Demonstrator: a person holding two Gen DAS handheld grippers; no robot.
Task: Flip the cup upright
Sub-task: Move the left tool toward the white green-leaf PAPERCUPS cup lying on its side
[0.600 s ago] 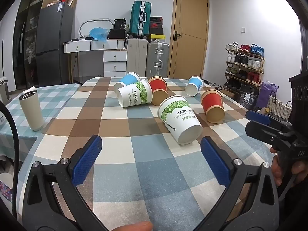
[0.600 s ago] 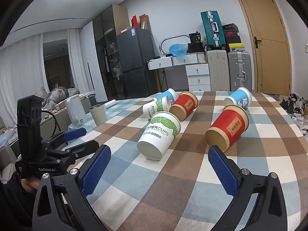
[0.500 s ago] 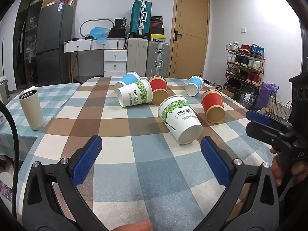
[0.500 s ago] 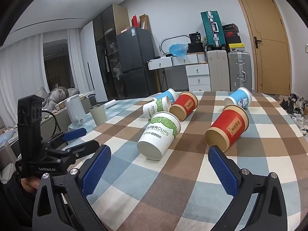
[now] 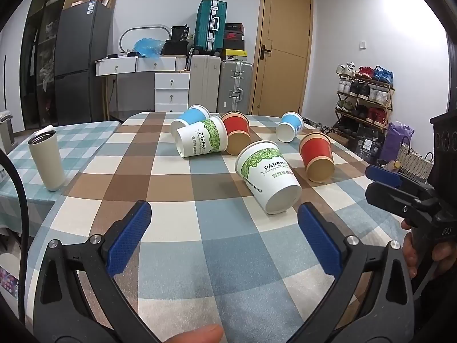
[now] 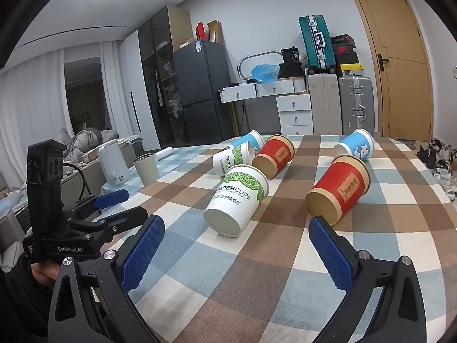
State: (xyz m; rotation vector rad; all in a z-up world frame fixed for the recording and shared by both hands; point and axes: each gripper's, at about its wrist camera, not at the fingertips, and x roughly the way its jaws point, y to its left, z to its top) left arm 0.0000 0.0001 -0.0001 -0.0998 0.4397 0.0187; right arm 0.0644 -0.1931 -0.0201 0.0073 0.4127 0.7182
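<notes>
Several paper cups lie on their sides on the checked tablecloth. The nearest is a white and green cup (image 5: 268, 177) (image 6: 237, 198), its base toward me. A red cup (image 5: 317, 154) (image 6: 338, 190) lies to its right. Farther back lie another white and green cup (image 5: 201, 140) (image 6: 232, 161), a second red cup (image 5: 237, 135) (image 6: 274, 155) and two blue cups (image 5: 288, 127) (image 6: 354, 144). My left gripper (image 5: 224, 237) is open and empty, short of the nearest cup. My right gripper (image 6: 237, 253) is open and empty, also short of it.
A beige tumbler (image 5: 47, 160) (image 6: 147, 168) stands upright on the adjoining table at the left. A white kettle (image 6: 112, 164) stands beyond it. The table (image 5: 177, 245) ends close on the right, with a shoe rack (image 5: 362, 97) beyond.
</notes>
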